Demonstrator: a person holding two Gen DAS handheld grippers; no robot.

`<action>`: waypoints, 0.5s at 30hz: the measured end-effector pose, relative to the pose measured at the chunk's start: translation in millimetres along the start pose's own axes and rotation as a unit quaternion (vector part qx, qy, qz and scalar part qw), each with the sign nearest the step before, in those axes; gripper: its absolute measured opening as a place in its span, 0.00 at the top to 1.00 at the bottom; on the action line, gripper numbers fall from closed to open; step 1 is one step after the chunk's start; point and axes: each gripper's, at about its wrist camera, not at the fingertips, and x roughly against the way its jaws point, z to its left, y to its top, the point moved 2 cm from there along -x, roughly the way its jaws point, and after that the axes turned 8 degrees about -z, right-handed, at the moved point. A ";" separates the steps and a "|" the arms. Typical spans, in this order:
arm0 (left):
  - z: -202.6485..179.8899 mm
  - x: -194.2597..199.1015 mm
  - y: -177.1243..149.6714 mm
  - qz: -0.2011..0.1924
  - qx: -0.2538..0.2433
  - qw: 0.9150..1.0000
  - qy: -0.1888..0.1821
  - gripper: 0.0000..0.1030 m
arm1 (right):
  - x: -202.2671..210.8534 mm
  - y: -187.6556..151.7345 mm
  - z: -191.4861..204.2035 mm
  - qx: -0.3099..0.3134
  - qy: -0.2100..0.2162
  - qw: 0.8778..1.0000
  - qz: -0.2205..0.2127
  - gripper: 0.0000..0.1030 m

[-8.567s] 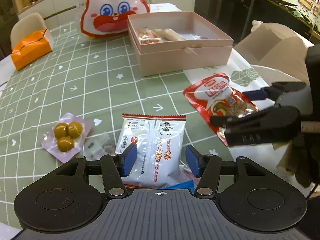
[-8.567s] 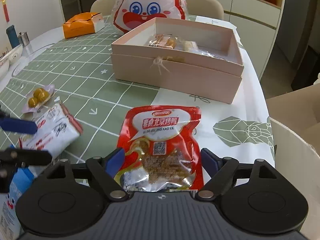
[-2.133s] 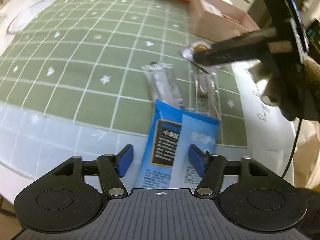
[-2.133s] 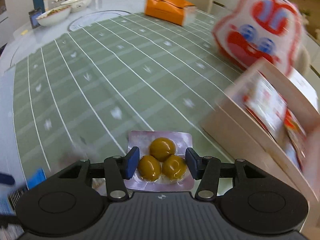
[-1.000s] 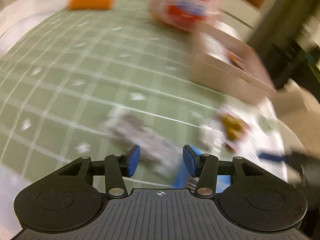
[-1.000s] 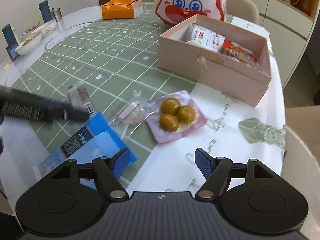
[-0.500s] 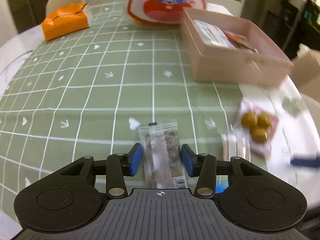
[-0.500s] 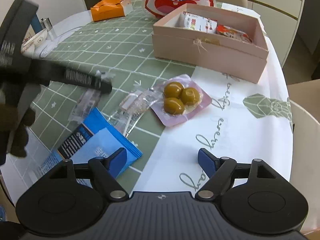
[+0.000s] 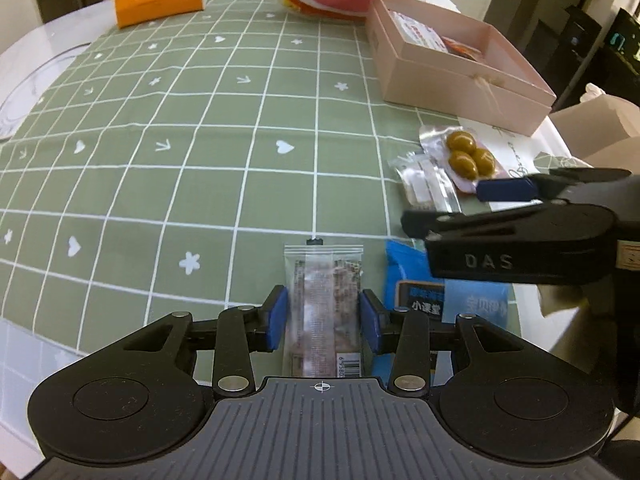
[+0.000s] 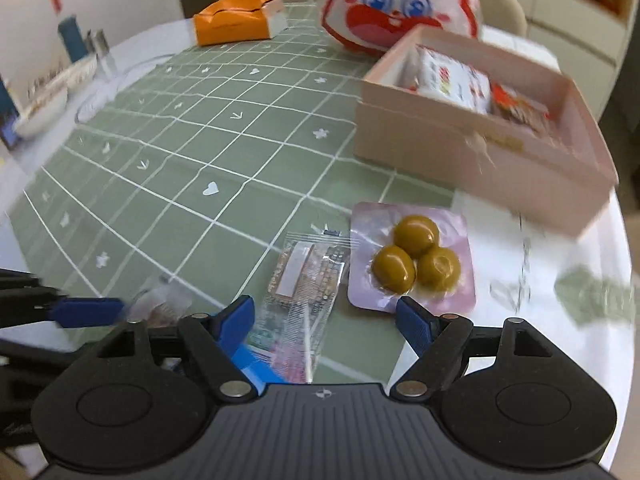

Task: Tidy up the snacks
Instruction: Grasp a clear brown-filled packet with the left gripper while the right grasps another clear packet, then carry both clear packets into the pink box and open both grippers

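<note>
My left gripper (image 9: 322,318) straddles a clear-wrapped snack bar (image 9: 324,280) lying on the green checked tablecloth; the blue pads sit just beside its edges, so whether they pinch it is unclear. A blue packet (image 9: 416,292) lies to its right. My right gripper (image 10: 326,320) is open above a second clear-wrapped bar (image 10: 304,280), next to a pink pack of three olive-coloured balls (image 10: 416,256), which also shows in the left wrist view (image 9: 466,154). The pink box (image 10: 480,152) holds several snack packs.
A rabbit-face bag (image 10: 400,0) stands behind the box. An orange box (image 10: 236,20) sits at the far side of the table. Bowls and bottles (image 10: 60,76) stand at the far left. The table's edge (image 10: 624,280) runs close on the right.
My left gripper has come down over the clear-wrapped bar. My right gripper has moved forward and lower, over the second bar and beside the pink pack.
</note>
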 end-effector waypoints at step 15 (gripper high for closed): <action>-10.8 2.6 -10.0 -0.030 -0.023 0.999 0.022 0.55 | 22.7 -9.4 -28.8 0.005 0.034 0.999 0.010 0.61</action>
